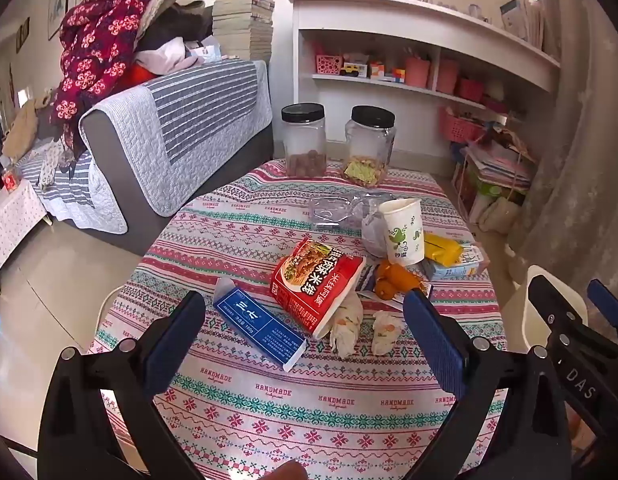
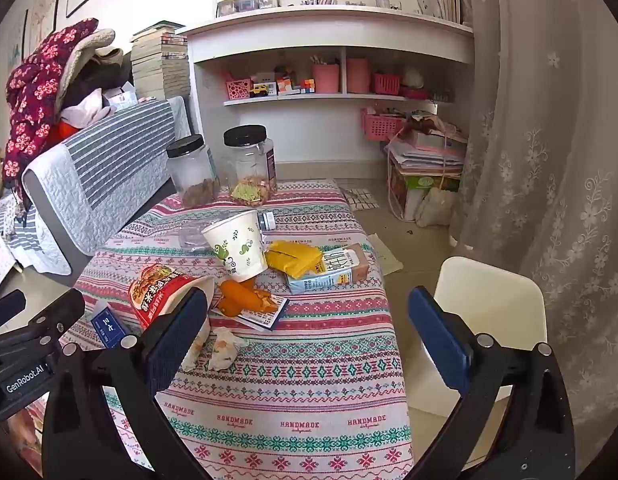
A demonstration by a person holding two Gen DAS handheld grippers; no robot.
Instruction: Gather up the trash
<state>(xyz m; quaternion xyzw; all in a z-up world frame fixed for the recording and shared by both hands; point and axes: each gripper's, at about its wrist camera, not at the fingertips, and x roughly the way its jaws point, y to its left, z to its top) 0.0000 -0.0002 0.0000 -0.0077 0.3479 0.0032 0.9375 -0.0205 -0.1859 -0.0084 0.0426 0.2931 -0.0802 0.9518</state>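
Trash lies on the patterned tablecloth (image 1: 309, 400): a tipped red noodle cup (image 1: 315, 280), a blue carton (image 1: 259, 326), two crumpled tissues (image 1: 347, 326), orange peel (image 1: 393, 276), a white paper cup (image 1: 403, 230), a yellow wrapper (image 1: 441, 248), a milk carton (image 1: 461, 266) and clear plastic (image 1: 333, 210). My left gripper (image 1: 305, 344) is open and empty above the near table, in front of the blue carton. My right gripper (image 2: 309, 344) is open and empty over the table's right edge; the noodle cup (image 2: 161, 292) sits by its left finger.
Two black-lidded jars (image 1: 305, 140) (image 1: 369, 146) stand at the table's far edge. A grey sofa (image 1: 157, 144) with piled clothes is on the left. White shelves (image 1: 421, 52) stand behind. A white stool (image 2: 489, 312) is right of the table, by the curtain (image 2: 549, 160).
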